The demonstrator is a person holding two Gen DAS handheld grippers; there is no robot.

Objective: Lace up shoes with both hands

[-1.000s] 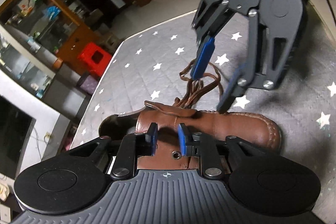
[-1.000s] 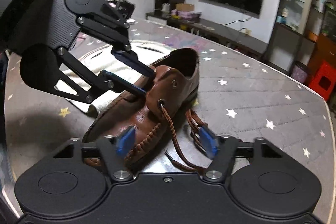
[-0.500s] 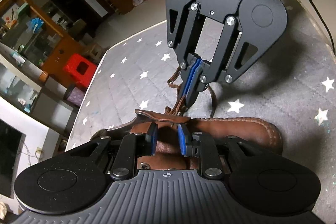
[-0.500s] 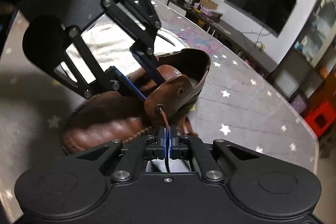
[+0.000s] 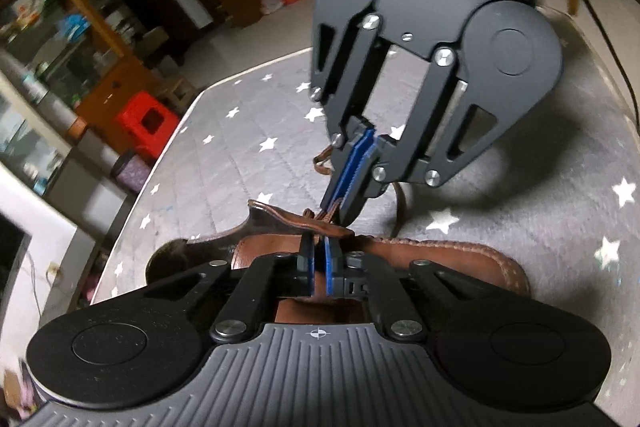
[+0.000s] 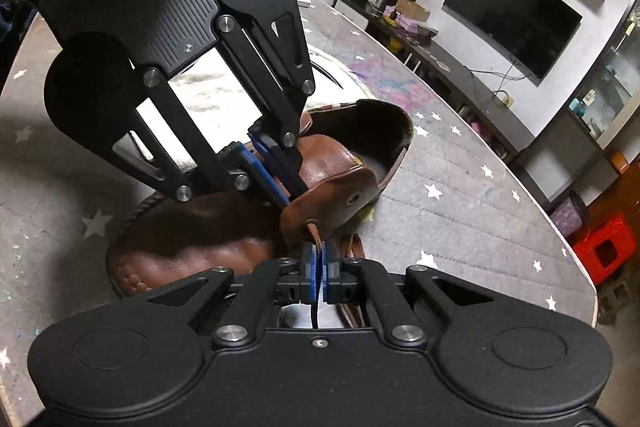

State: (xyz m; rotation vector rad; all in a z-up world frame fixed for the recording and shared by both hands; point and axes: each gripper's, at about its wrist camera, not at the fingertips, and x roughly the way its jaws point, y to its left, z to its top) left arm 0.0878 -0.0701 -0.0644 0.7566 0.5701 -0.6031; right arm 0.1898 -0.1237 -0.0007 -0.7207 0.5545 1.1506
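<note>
A brown leather shoe [image 5: 440, 259] [image 6: 224, 231] lies on the grey star-patterned table. My left gripper [image 5: 318, 259] is nearly shut on the shoe's eyelet flap [image 5: 288, 219]; in the right wrist view it [image 6: 276, 183] reaches down onto the flap [image 6: 336, 199]. My right gripper [image 6: 319, 263] is shut on the brown lace [image 6: 316, 233] just below the flap's lower eyelet; in the left wrist view it [image 5: 336, 201] pinches the lace at the flap's far edge. The loose rest of the lace [image 5: 400, 203] loops on the table beyond the shoe.
A white cloth [image 6: 200, 95] lies under the shoe's far side. The table edge [image 5: 160, 163] drops to the floor, where a red stool [image 5: 146, 121] [image 6: 604, 251] stands. A TV [image 6: 512, 11] and shelves line the room.
My right gripper closed on the lace a second ago and has since drawn closer to the flap. My left gripper's jaws have narrowed on the eyelet flap.
</note>
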